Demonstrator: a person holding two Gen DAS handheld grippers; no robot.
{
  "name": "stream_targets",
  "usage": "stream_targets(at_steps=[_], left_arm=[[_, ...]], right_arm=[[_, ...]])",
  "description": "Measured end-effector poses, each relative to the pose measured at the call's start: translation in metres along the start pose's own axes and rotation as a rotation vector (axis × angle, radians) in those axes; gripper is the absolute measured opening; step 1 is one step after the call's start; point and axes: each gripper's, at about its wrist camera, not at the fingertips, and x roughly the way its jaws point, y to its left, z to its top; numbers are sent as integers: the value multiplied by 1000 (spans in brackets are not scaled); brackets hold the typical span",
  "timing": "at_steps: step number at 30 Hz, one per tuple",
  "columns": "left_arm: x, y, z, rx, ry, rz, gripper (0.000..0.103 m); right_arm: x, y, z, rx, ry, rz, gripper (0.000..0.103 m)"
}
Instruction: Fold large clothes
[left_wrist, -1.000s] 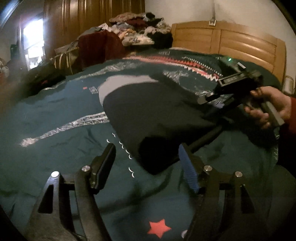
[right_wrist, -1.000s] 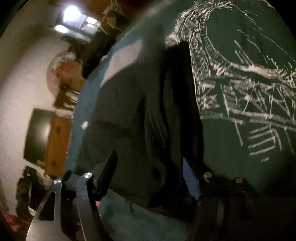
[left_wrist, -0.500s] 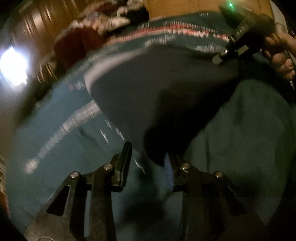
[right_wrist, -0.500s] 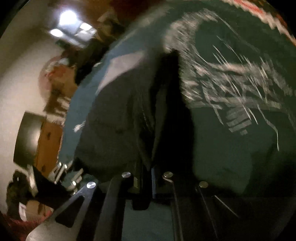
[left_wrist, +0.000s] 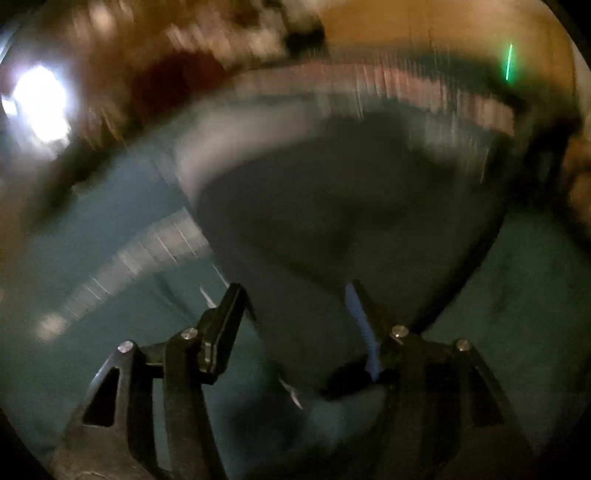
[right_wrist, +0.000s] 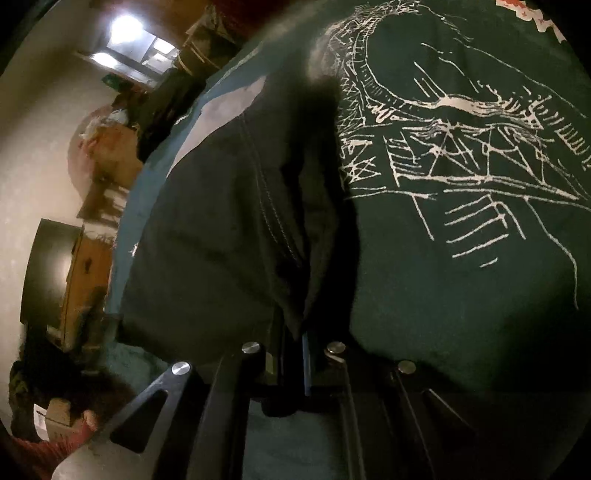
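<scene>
My right gripper (right_wrist: 295, 354) is clamped on the dark garment (right_wrist: 221, 221), so I slide my wide-apart left gripper (left_wrist: 295, 325) around its near edge before pinching.

I'm seeing a cluttered bedroom lying around a teal bedspread (right_wrist: 461, 295).

In the right wrist view the bedspread is showing a white sketch-like print (right_wrist: 461, 147), and beyond its edge a wooden cabinet (right_wrist: 86, 273) is standing against the pale wall (right_wrist: 33, 155) with a bright window (right_wrist: 127, 27) glowing farther back. The left wrist view is blurring badly; I'm making out what may be a wooden headboard (left_wrist: 424, 33), a heap of clothes (left_wrist: 229, 33) and a glaring light (left_wrist: 38, 101).
</scene>
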Motion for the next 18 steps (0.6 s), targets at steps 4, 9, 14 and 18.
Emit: stream_targets(at_steps=[4,9,14,18], left_arm=[[-23,10,-2,-78,-56,-29,55],[-74,42,30,-209,-292,25,52],[-46,89,79,-245,-384,127,56],[35,113,116,-239,-255,129,55]], right_arm=[[1,-3,4,-22,10,-7,7],[-3,15,2,-105,44,-79,17],[-53,51,2,-219,-18,-175,37],[-47,94,58,-336,-169,-157,36]])
